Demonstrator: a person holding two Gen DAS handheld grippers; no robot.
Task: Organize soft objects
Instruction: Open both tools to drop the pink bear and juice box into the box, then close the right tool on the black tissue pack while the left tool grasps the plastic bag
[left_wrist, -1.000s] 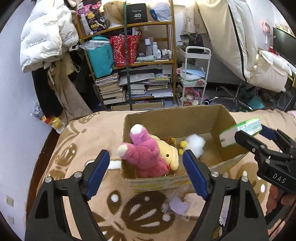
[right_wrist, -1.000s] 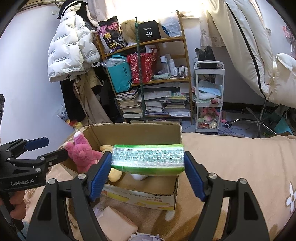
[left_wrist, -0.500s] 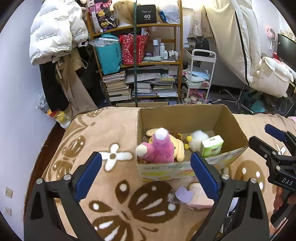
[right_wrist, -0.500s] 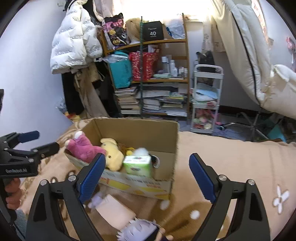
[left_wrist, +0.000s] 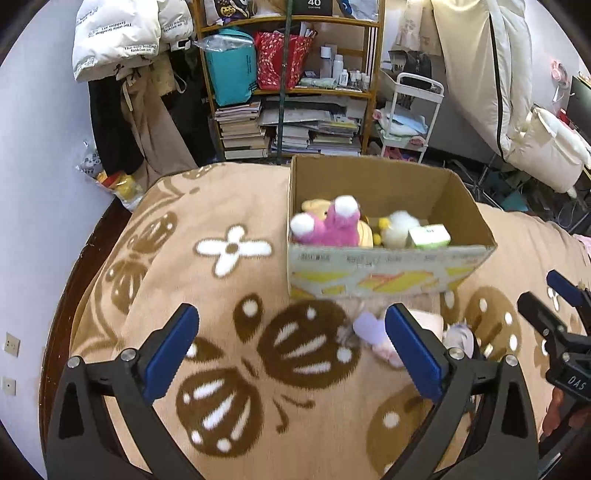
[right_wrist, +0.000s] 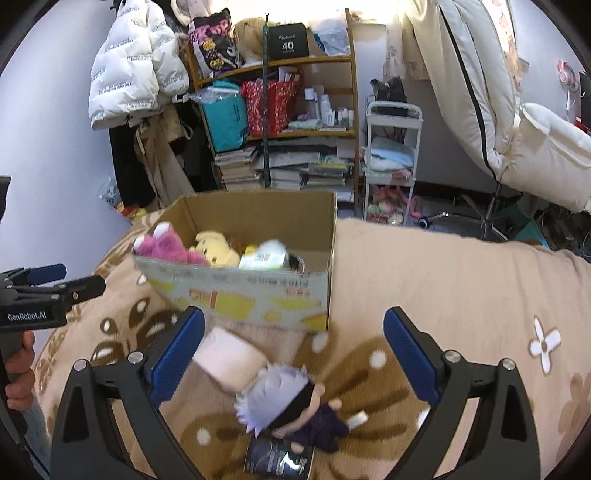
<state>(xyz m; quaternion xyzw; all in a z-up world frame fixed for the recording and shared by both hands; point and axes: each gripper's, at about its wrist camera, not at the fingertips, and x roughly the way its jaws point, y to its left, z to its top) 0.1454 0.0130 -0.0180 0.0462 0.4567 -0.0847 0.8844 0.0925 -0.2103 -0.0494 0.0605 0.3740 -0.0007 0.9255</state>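
An open cardboard box (left_wrist: 388, 266) (right_wrist: 240, 291) stands on the brown blanket. It holds a pink plush (left_wrist: 332, 229) (right_wrist: 166, 247), a yellow plush (right_wrist: 216, 251), a white fluffy toy (left_wrist: 399, 227) and a green tissue pack (left_wrist: 430, 236) (right_wrist: 264, 258). In front of the box lie a silver-haired doll in dark clothes (right_wrist: 284, 398) and a pale pink soft block (right_wrist: 229, 356) (left_wrist: 424, 321). My left gripper (left_wrist: 291, 332) hovers over the blanket short of the box, jaws opening, nothing between them. My right gripper (right_wrist: 293, 325) hangs above the doll, jaws opening, also empty.
A dark booklet (right_wrist: 277, 458) lies under the doll. Behind the bed stand a crowded wooden shelf (right_wrist: 280, 110), a white trolley (right_wrist: 391, 162) and hanging coats (right_wrist: 133, 74). The blanket's left edge (left_wrist: 92, 258) drops off to the floor.
The green tissue pack left the right gripper's jaws and now lies in the box. The pink plush settled inside. Both grippers widened and drew back from the box.
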